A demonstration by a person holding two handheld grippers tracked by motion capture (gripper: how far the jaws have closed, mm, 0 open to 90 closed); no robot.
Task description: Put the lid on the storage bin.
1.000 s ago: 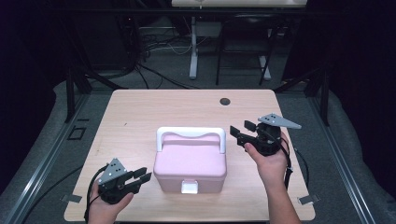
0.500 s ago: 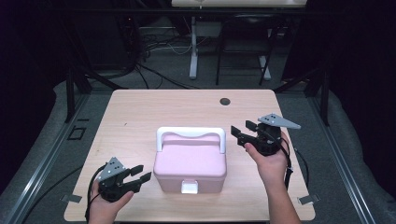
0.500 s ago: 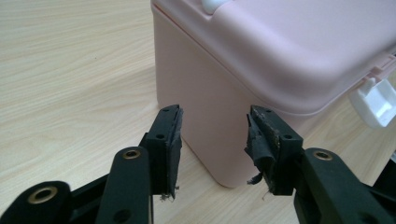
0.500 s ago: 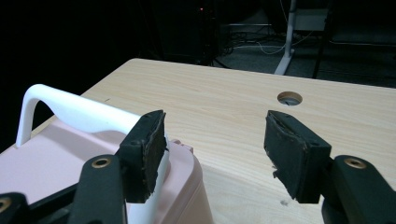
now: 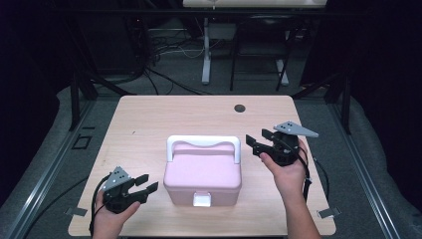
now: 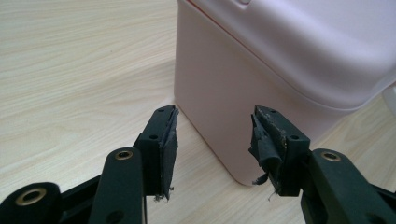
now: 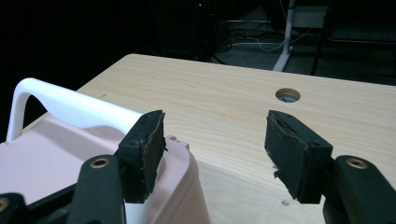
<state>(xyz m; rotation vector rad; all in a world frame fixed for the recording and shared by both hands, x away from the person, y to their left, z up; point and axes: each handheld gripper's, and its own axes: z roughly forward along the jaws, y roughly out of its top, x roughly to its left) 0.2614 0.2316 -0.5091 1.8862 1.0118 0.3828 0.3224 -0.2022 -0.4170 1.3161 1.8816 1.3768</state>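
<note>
A pink lidded box (image 5: 203,174) with a white handle (image 5: 203,143) and a white front latch (image 5: 201,199) stands in the middle of the wooden table (image 5: 149,119). My left gripper (image 5: 147,183) rests near the table's front left, pointing at the box's left front corner (image 6: 219,116); its jaws have just been opening and stand open with nothing between them (image 6: 212,140). My right gripper (image 5: 256,142) hovers just right of the handle's right end, open and empty (image 7: 215,144). The handle (image 7: 70,105) and the pink lid (image 7: 42,163) lie close to its left pad.
A round cable hole (image 5: 240,108) sits in the table's far right part, also seen as a hole (image 7: 287,95) ahead of the right gripper. Dark floor, cables and metal stands (image 5: 206,50) lie beyond the far edge. Tape marks the front corners (image 5: 326,213).
The left gripper's jaws have spread apart from nearly closed to wide. Both hands have stayed about where they were, and the box has not moved.
</note>
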